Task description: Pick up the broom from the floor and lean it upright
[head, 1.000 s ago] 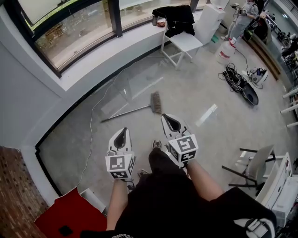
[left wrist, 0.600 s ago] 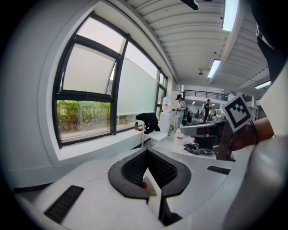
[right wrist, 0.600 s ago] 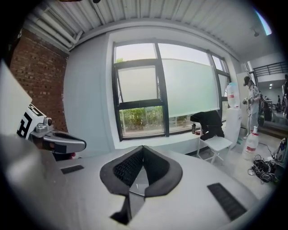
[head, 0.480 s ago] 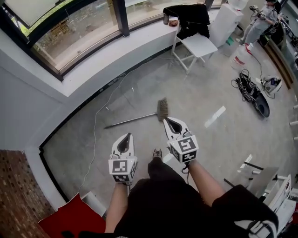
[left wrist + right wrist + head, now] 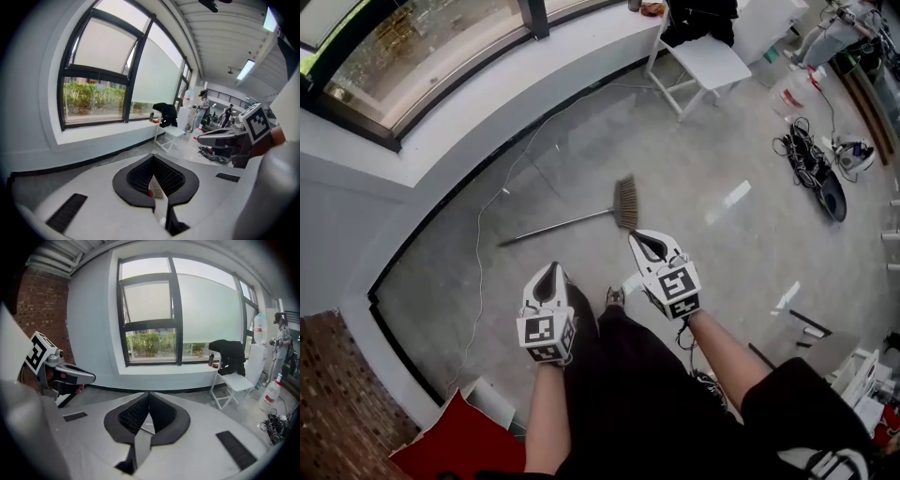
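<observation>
Both claws closed tight and empty: left gripper (image 5: 551,269) and right gripper (image 5: 639,236) have dropped toward the broom (image 5: 581,217), lying flat on the floor (image 5: 722,272) just beyond the right one; jaws must open before pickup

One broom (image 5: 625,202) is counted; two grippers are counted near the broom, the left gripper (image 5: 549,272) and the right gripper (image 5: 645,240); one white chair (image 5: 712,62) and one black garment (image 5: 698,15) are recorded well beyond the broom
</observation>
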Available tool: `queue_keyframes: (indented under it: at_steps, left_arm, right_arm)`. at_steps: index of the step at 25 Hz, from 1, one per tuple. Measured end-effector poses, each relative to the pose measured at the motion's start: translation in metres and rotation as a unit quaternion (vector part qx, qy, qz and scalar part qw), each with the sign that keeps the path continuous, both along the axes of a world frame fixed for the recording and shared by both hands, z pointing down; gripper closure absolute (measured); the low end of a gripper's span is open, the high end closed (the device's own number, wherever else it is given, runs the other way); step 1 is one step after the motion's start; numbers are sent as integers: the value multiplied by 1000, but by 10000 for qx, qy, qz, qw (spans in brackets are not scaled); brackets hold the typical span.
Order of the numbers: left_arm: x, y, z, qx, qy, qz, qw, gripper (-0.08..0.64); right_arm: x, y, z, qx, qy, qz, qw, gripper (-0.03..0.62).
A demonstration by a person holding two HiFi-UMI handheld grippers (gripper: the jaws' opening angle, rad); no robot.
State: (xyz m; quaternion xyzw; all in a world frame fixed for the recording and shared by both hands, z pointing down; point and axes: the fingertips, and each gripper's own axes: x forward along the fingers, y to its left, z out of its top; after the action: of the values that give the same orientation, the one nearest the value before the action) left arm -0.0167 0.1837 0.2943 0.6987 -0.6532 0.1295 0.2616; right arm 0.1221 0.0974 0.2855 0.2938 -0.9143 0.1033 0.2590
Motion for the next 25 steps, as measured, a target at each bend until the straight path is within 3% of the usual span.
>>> queue_keyframes:
  at_steps: [7,10,13,18,25]
  left_arm:
    - [-35,-42,65,-579,-652,737,9935,555]
    - [-52,-69,84,-678,-688,1025,9900,555]
    - [-69,-93,108,-763,-493,1170,9890,555]
    - [-92,-119,185,-949,-239,1176,9882,555]
    - [-114,-120,315,-1126,-463,426,9916,555]
  right_arm:
    - [-32,-29,46,-376,337,-4,9987,584]
    - [-49,-51,66,-448,471,8,9979,584]
    - [-69,-66,87,-542,499,-3,9973,584]
    - [-109,-78,167,-570,676,-457,9950,584]
    - [-148,-74,317,-484,1203,-1831,9745,584]
